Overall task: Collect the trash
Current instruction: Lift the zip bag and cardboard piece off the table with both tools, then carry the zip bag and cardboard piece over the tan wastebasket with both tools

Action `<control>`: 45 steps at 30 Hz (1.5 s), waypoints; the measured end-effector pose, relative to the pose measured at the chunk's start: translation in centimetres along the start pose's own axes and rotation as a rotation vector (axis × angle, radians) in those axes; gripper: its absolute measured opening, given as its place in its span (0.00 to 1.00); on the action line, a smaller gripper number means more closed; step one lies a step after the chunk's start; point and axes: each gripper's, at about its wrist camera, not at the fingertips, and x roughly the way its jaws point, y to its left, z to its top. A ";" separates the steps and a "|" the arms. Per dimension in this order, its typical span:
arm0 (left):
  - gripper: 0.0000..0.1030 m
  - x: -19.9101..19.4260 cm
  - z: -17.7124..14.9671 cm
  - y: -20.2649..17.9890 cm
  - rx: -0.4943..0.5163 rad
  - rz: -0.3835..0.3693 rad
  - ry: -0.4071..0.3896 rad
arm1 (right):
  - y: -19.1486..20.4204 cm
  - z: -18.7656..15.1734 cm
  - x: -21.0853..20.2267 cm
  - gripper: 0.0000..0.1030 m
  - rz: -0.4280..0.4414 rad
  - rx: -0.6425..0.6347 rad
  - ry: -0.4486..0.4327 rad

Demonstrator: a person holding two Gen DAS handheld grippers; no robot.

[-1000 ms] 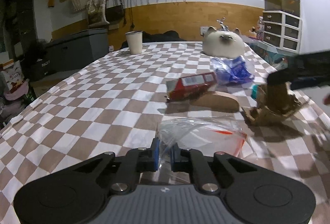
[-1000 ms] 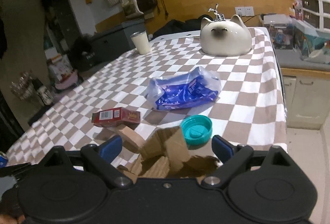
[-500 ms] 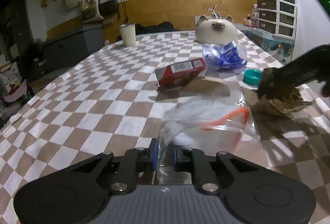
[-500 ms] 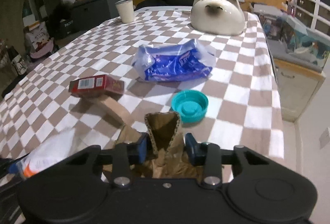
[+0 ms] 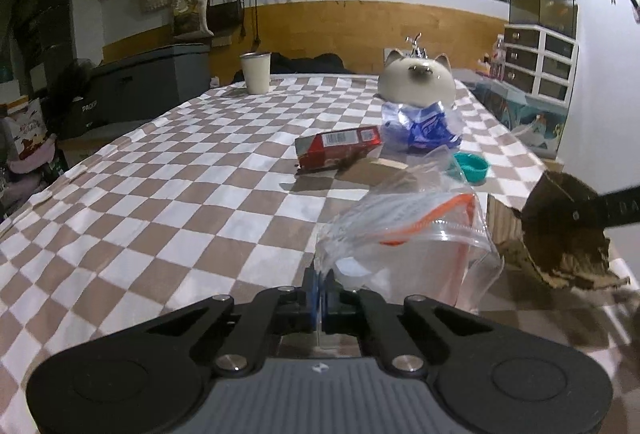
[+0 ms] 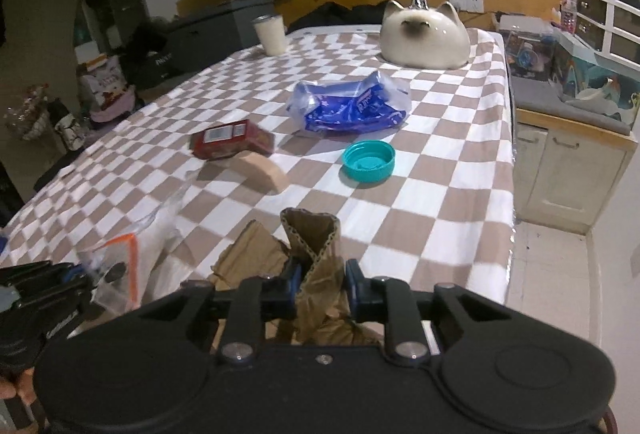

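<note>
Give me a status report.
Left gripper shut on zip bag. Right gripper shut on cardboard scrap. Red box, teal lid on table.

Open left, cluttered right
Bare checkered tabletop lies left; red carton, blue crumpled wrapper and teal lid crowd ahead.
</note>
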 end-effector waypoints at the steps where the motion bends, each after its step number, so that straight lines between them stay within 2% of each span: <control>1: 0.01 -0.6 -0.1 -0.2 -0.003 0.002 -0.008 | 0.0 -0.2 -0.6 0.22 0.003 -0.002 -0.007; 10: 0.01 -5.6 -0.7 -2.0 -0.018 0.011 -0.064 | 0.2 -3.1 -6.4 0.22 -0.001 -0.022 -0.080; 24: 0.01 -11.1 -2.4 -6.4 -0.020 -0.030 -0.126 | -1.9 -7.1 -13.1 0.22 -0.031 -0.021 -0.164; 35: 0.01 -11.6 -2.8 -11.9 0.014 -0.093 -0.118 | -6.8 -10.1 -17.2 0.22 -0.123 0.034 -0.193; 45: 0.01 -10.7 -3.1 -18.5 0.051 -0.187 -0.094 | -12.6 -13.3 -20.2 0.22 -0.213 0.110 -0.198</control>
